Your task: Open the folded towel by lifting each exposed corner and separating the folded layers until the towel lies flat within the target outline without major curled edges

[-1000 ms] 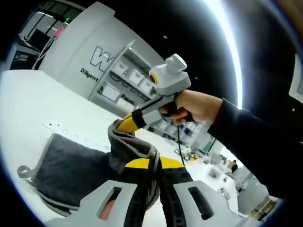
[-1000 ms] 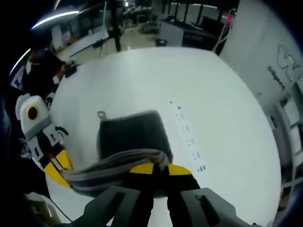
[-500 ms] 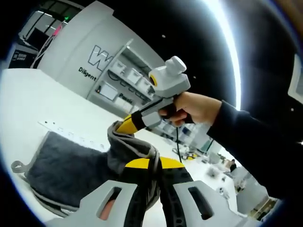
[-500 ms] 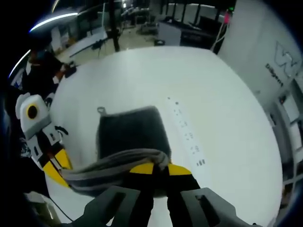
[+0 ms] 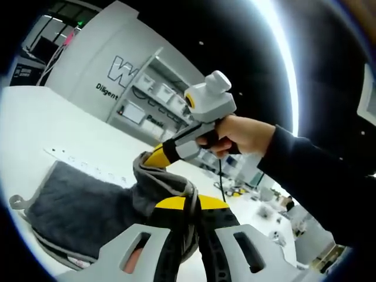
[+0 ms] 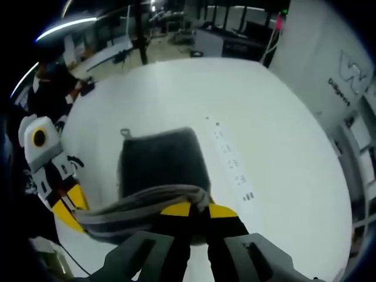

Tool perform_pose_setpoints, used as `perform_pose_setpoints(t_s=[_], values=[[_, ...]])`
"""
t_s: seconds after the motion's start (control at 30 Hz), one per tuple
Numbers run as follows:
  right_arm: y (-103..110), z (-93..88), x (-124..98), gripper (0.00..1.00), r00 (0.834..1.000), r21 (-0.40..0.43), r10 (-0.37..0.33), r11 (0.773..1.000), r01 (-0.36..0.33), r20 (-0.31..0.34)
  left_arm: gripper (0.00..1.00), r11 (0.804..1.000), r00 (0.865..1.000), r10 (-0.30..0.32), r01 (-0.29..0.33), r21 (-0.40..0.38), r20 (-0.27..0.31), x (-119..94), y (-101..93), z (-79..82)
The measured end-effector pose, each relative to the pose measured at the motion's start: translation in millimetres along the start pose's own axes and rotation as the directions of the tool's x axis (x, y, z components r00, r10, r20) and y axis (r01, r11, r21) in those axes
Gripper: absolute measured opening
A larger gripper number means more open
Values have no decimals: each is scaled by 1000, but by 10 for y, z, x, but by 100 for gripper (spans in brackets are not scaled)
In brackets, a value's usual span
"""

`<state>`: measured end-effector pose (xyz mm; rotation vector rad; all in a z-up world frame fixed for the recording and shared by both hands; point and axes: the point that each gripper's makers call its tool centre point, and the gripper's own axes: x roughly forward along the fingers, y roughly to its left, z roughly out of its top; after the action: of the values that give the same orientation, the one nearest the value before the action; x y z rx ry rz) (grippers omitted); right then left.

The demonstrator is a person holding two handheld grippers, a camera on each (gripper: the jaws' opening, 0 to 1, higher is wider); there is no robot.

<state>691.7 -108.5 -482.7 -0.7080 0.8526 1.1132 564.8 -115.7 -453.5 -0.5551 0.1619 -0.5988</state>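
Observation:
A dark grey towel with a pale grey border lies partly on the white table, its near edge lifted and stretched between both grippers. My right gripper is shut on one end of that lifted edge. The left gripper, at the left of the right gripper view, holds the other end. In the left gripper view my left gripper is shut on the towel, and the right gripper, held by a hand, pinches a raised corner just beyond it. A hanging loop shows at the towel's far corner.
A printed strip of small marks lies on the table beside the towel's right side. A large white machine with lettering and shelving stand past the table. A person's dark sleeve crosses the left gripper view. Desks and equipment lie beyond the far table edge.
The towel has slid slightly toward the left and lower edge in the left gripper view, and a bit farther up the table in the right gripper view. Both grips are unchanged.

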Motion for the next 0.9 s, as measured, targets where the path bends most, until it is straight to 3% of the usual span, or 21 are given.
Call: perform_pose_setpoints(t_s=[0.57, 0.9], values=[[292, -244, 4, 4, 1000, 3, -1, 1000, 1, 20, 4, 1000, 1000, -8, 8, 2, -13, 44, -40, -98], [316, -400, -1, 4, 999, 22, 3, 1000, -4, 32, 4, 1000, 999, -12, 12, 16, -29, 76, -95, -182]])
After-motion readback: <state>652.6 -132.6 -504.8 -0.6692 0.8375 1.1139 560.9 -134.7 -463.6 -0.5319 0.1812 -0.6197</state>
